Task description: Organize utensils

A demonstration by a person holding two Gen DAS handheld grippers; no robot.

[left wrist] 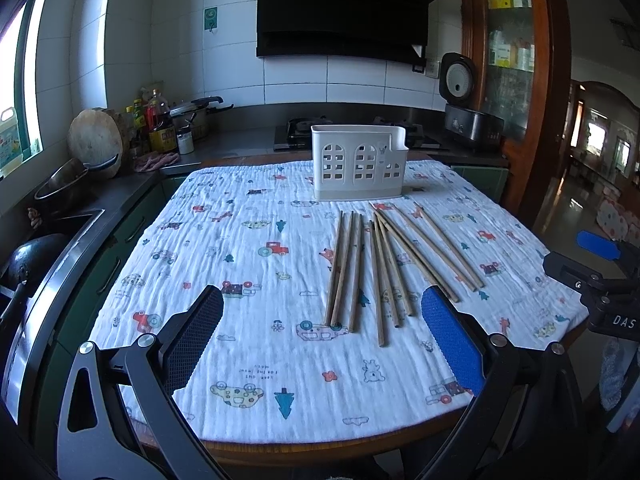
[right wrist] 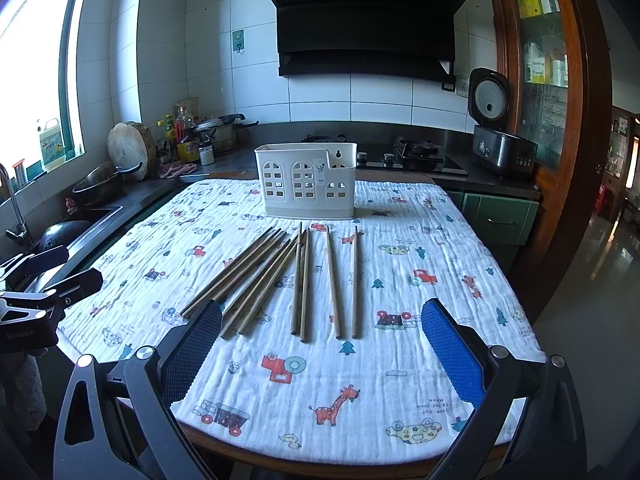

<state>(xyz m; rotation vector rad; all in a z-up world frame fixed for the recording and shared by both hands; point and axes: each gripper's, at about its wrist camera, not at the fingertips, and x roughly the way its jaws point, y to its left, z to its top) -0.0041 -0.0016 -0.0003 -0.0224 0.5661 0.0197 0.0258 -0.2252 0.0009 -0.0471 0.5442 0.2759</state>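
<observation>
Two-gripper view of a counter (left wrist: 360, 446) covered by a white crinkled cloth printed with cartoon cars, trees and animals (left wrist: 248, 248). Left gripper (left wrist: 322, 344), black with blue textured pads, hangs above the near edge of the cloth with its jaws spread wide and nothing between them. Right gripper (right wrist: 322, 354), of the same build, is likewise wide open and empty above the near edge. A set of long brown wooden chopsticks (left wrist: 384, 268) lies loose and flat on the cloth, roughly side by side, some crossing, their far tips pointing toward a white plastic utensil holder with arched window cut-outs (left wrist: 358, 162). The holder stands upright at the far side of the cloth, just beyond the chopstick tips.
</observation>
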